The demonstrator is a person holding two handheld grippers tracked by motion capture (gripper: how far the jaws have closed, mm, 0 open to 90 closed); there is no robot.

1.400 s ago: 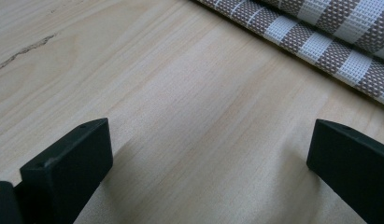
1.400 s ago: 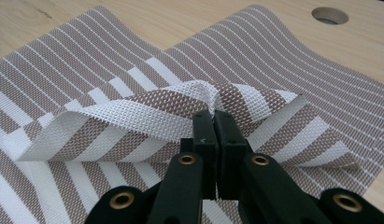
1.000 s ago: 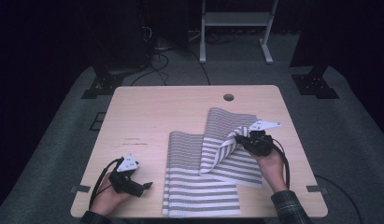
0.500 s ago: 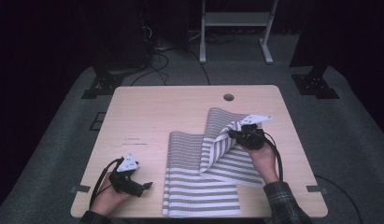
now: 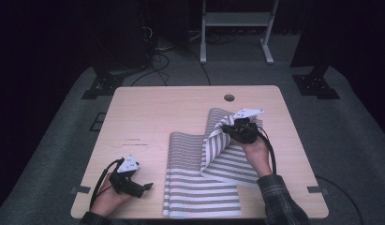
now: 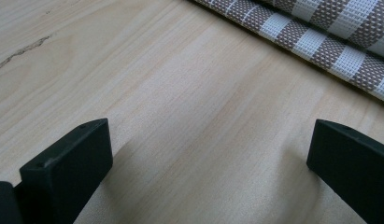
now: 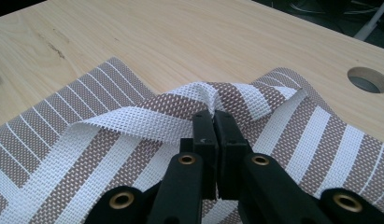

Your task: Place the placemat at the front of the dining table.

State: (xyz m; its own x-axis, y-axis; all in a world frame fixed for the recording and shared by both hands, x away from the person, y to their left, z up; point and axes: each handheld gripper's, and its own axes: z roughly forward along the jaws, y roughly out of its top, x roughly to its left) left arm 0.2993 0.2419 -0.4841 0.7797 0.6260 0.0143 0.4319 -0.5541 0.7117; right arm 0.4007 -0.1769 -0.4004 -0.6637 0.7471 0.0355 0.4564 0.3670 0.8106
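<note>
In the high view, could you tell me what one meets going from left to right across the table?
Left gripper, open on the bare table → flat part of the striped mat → its lifted fold → right gripper, shut on the mat's edge.

No legible text, labels, brands, nos. or signs anywhere. Pale wooden table top (image 5: 181,112) has a faint dark smudge near its middle-left in the high view, too small to read, can't tell if it's print. Brown-and-white striped woven mat (image 7: 110,154): plain stripes, no tag or logo seen. Black jaws in both gripper views carry no markings; brass screws only.
</note>
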